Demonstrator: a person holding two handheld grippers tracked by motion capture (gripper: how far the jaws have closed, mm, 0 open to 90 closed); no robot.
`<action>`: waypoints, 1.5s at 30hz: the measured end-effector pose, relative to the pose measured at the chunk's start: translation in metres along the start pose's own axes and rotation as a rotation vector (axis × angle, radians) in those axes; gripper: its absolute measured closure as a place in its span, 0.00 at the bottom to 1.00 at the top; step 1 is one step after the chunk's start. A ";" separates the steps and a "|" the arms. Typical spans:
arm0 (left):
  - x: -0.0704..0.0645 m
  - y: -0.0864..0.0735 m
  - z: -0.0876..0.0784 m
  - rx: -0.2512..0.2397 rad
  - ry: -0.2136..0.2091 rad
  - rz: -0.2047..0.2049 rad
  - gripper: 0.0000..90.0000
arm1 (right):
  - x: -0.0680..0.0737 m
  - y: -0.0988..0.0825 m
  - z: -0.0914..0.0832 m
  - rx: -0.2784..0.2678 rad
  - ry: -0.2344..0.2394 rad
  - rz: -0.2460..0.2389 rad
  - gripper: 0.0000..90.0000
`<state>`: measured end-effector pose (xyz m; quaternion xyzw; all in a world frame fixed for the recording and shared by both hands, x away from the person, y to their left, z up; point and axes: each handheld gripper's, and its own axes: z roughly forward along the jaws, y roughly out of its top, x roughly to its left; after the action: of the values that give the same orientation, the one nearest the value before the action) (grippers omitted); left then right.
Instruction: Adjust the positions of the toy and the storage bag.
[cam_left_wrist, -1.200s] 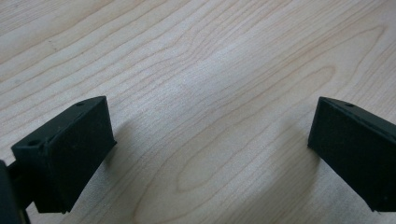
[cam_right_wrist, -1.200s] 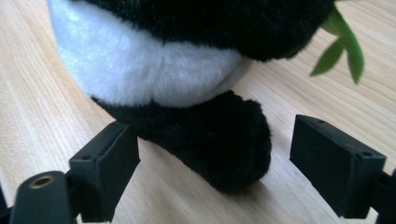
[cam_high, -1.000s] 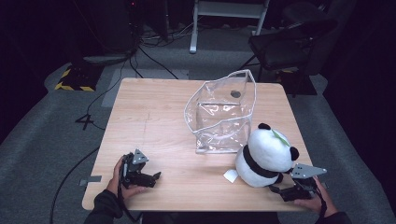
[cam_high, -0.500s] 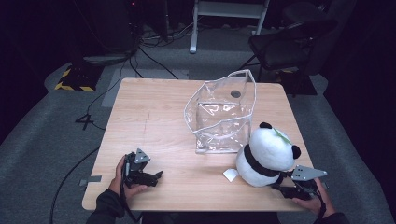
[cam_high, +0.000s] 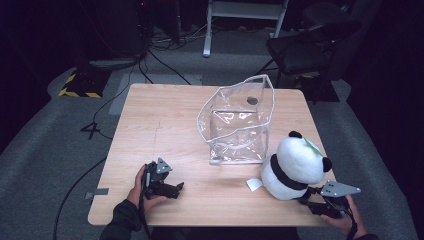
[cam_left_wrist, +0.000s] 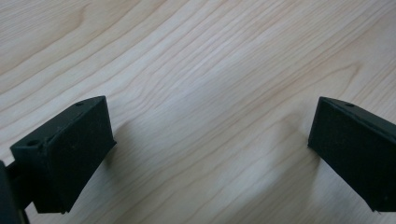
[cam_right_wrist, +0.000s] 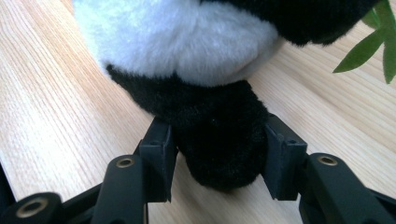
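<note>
Since a second ago our right gripper (cam_high: 306, 199) has just been closing and now clamps a black paw of the panda plush (cam_high: 295, 165), which sits near the table's (cam_high: 165, 120) right front corner, tilted toward the clear bag (cam_high: 237, 122). Left gripper (cam_high: 177, 189) lies low on the wood near the front edge, jaws wide, nothing between. Bag stands upright mid-table, a dark round spot on its far wall. Dark room, grey carpet, cables and chair behind.

Looks like a lab or recording studio to me. Grey carpet (cam_high: 60, 165), floor cables (cam_high: 165, 65), hazard tape (cam_high: 75, 92), dark chair (cam_high: 310, 47) beyond my tongs.
</note>
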<state>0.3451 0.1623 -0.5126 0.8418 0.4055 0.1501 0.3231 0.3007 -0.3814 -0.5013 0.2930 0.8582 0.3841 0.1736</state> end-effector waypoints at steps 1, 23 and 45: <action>0.000 0.000 0.000 0.000 0.000 0.000 0.00 | 0.000 -0.001 -0.001 -0.001 -0.004 0.003 0.58; -0.057 0.075 0.063 0.018 -0.057 0.063 0.01 | -0.003 -0.023 -0.019 -0.006 -0.068 0.070 0.61; -0.073 0.094 0.072 -0.076 0.064 0.205 0.74 | -0.007 -0.022 -0.014 -0.011 -0.050 0.090 0.60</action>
<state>0.3916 0.0313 -0.5035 0.8608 0.3214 0.2245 0.3246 0.2906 -0.4050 -0.5086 0.3398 0.8375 0.3886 0.1793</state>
